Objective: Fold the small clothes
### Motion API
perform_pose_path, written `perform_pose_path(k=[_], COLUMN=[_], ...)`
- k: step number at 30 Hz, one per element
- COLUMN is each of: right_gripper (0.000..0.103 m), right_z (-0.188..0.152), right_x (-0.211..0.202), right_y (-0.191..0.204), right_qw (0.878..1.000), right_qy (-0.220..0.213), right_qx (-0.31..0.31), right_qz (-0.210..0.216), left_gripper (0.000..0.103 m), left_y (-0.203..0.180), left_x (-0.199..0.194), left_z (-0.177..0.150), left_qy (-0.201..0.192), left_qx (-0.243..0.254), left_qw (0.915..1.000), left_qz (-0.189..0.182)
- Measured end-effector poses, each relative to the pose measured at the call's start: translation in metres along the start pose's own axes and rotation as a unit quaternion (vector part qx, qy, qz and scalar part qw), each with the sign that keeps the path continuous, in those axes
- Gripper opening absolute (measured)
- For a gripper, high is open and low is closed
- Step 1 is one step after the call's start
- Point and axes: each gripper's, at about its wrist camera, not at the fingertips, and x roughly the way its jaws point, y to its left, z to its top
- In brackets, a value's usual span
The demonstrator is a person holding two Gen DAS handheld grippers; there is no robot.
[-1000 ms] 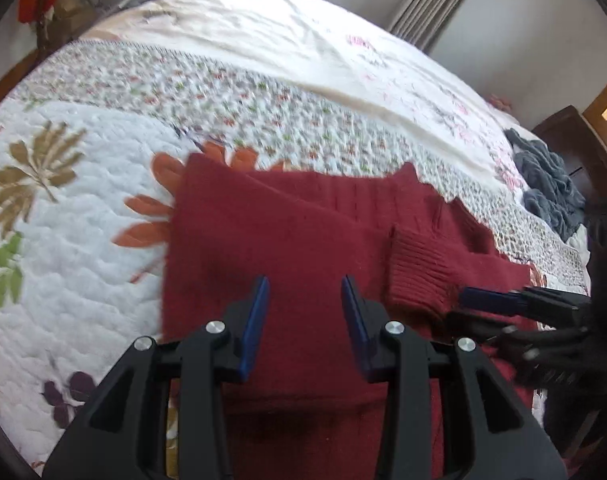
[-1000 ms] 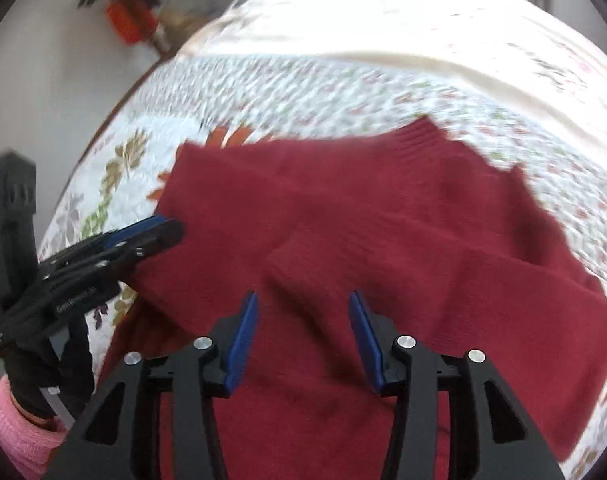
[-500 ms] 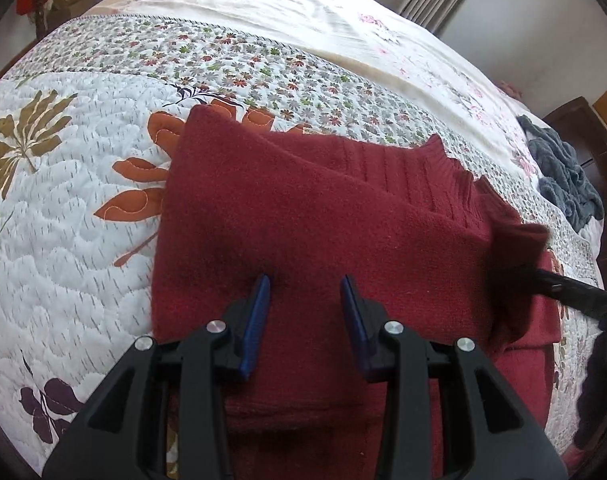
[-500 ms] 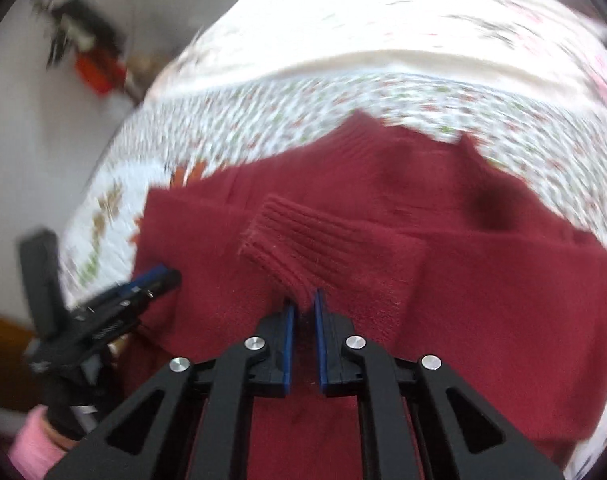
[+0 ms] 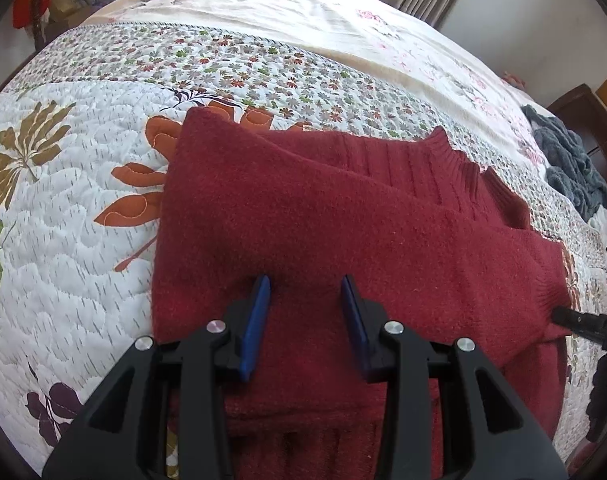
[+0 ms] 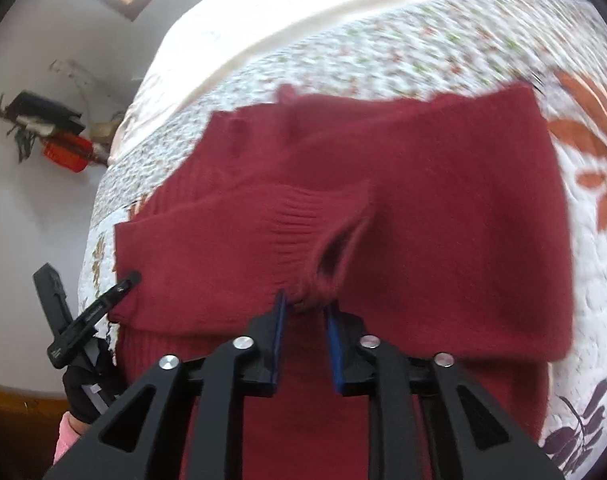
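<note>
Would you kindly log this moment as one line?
sweater on bed | right claw shut on cuff | left claw open

Black tool [image 5: 305,294], blue pads, pink sleeve [image 6: 65,436]

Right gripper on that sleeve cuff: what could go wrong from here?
The right gripper pinches only the ribbed edge of the sleeve cuff, so the knit may slip out mid-fold. The left gripper hovers open over the red sweater without pinning it, so pulling the sleeve could drag the folded body askew across the quilt.
</note>
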Motion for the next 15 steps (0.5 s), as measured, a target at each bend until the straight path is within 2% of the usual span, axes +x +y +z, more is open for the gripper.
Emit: perform_pose_path(k=[1, 2, 6, 8, 10, 15], right_gripper=[0.040, 0.044, 0.045, 0.034, 0.012, 0.010], right_z=[0.000, 0.000, 0.011, 0.014, 0.015, 0.004], right_x=[-0.002, -0.002, 0.008, 0.014, 0.016, -0.005], right_y=[-0.007, -0.012, -0.034, -0.035, -0.033, -0.025], right_qw=[1.000, 0.999, 0.995, 0.994, 0.994, 0.996], right_qy=[-0.003, -0.006, 0.003, 0.009, 0.012, -0.004], right_qx=[0.010, 0.020, 0.071, 0.075, 0.073, 0.052], right_qz=[0.017, 0.028, 0.068, 0.077, 0.082, 0.074], left_gripper=[0.036, 0.037, 0.040, 0.040, 0.041, 0.042], left_y=[-0.001, -0.003, -0.021, -0.031, -0.040, -0.041], left_x=[-0.002, -0.006, -0.016, -0.014, -0.010, 0.003], left_z=[0.000, 0.002, 0.002, 0.002, 0.000, -0.004], left_qy=[-0.001, -0.006, -0.023, -0.018, -0.016, -0.004], left_qx=[-0.002, -0.004, 0.012, 0.025, 0.039, 0.056], left_qw=[1.0000, 1.0000, 0.9997, 0.9995, 0.9991, 0.9984], left_qz=[0.000, 0.001, -0.004, -0.010, -0.007, -0.001])
